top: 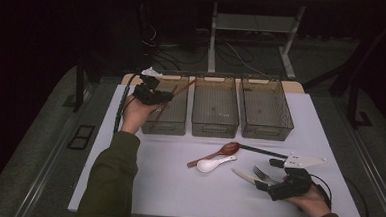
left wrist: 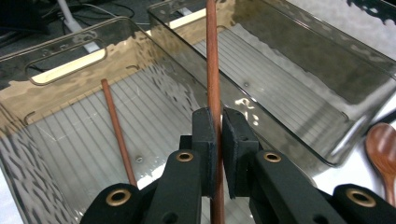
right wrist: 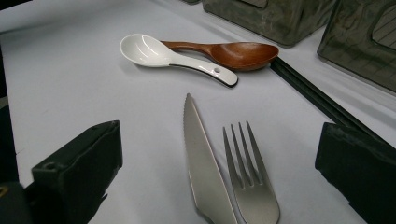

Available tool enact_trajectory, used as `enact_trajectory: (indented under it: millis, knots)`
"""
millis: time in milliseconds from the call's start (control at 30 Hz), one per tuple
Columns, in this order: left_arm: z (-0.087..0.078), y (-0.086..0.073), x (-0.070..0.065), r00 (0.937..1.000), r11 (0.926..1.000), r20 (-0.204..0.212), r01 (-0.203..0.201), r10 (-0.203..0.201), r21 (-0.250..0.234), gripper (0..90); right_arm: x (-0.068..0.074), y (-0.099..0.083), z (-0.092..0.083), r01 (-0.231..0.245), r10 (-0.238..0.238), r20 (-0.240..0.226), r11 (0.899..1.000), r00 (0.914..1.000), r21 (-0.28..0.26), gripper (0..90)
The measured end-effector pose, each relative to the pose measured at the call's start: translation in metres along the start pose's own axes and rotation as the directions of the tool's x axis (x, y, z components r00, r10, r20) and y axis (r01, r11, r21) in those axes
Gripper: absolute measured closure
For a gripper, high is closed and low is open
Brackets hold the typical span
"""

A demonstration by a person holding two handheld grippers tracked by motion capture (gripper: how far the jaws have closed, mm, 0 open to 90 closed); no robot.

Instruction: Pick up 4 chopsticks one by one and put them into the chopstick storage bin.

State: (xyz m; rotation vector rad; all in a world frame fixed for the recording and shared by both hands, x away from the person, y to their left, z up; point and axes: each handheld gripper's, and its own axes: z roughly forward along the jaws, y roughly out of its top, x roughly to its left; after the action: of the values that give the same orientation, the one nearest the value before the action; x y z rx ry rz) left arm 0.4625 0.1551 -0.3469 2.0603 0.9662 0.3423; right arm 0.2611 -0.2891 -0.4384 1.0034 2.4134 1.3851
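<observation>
Your left gripper [top: 157, 95] is hovering over the leftmost bin [top: 176, 121], its jaws pinching a brown chopstick [left wrist: 213, 70]. In the high view the chopstick's long axis is slanting from the bin's front left up toward its back right rim. A second chopstick [left wrist: 116, 128] is lying inside that bin. Your left forearm is reaching forward, wrist raised. Your right gripper [top: 272, 179] is resting low, jaws spread, straddling the knife [right wrist: 201, 163] and fork [right wrist: 250, 186].

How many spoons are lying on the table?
2: a wooden spoon and a white ceramic spoon, lying side by side mid-table, in front of the middle bin.
</observation>
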Motion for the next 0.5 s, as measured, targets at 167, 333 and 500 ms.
enact_trajectory:
  millis: [167, 333, 500]
  knots:
    - [0.006, 0.003, 0.007, 0.9993, 0.9998, -0.031, 0.019, -0.019, -0.004, 83.2, 0.0, 0.0, 0.0, 0.0, 0.0, -0.001, 1.0, 1.0, -0.001, 0.6]
    - [0.014, 0.004, 0.012, 0.9973, 0.9992, -0.062, 0.04, -0.039, 0.006, 83.2, 0.0, 0.0, 0.0, -0.002, 0.002, -0.001, 1.0, 1.0, -0.001, 0.6]
    - [0.025, 0.004, 0.018, 0.9923, 0.9973, -0.105, 0.068, -0.065, 0.027, 83.2, 0.0, 0.0, -0.001, -0.003, 0.003, -0.003, 1.0, 1.0, -0.003, 0.6]
